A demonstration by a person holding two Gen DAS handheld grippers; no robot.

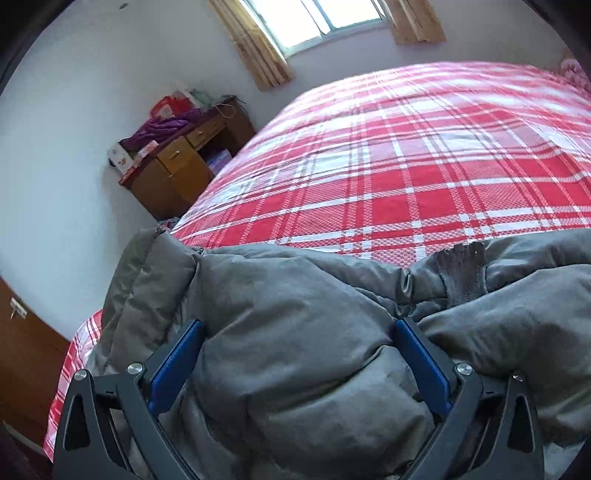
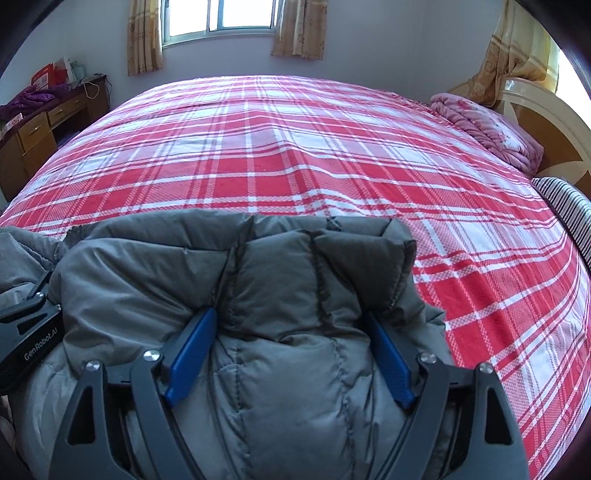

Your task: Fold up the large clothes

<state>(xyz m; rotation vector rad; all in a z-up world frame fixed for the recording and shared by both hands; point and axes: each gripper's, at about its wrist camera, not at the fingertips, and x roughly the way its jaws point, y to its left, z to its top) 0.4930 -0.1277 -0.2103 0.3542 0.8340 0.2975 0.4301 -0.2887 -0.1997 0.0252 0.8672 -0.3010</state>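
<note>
Left wrist view: grey padded jacket (image 1: 295, 332) heaped across the lower half of the frame on a bed with a red-and-white plaid sheet (image 1: 424, 166). Left gripper (image 1: 299, 328), bottom centre, jaws spread wide; a thick quilted fold bulges between the blue fingers (image 1: 177, 365) and touches both; whether they press it cannot be told. Zipper strip (image 1: 463, 273) right of centre, at the jacket's far edge. Wooden desk (image 1: 177, 170) at middle left beside the bed, carrying purple cloth (image 1: 162, 129) and boxes. Curtained window (image 1: 325, 22) at top. Brown door (image 1: 26, 354) at lower left. Right wrist view: jacket (image 2: 277, 280) fills lower centre and lower left, its far edge lying on the plaid sheet (image 2: 295, 147), which takes up the middle of the frame. Right gripper (image 2: 291, 328), bottom centre, jaws wide, quilted panels between the blue fingers (image 2: 192, 350); grip uncertain. Left gripper (image 2: 29, 332) enters at the left edge, resting against the jacket. Pink quilt (image 2: 491, 129) bundled at upper right against a cream headboard (image 2: 546, 110). Striped cloth (image 2: 569, 206) at right edge. Desk (image 2: 44, 125) at upper left. Window (image 2: 221, 18) at top centre, curtains either side.
</note>
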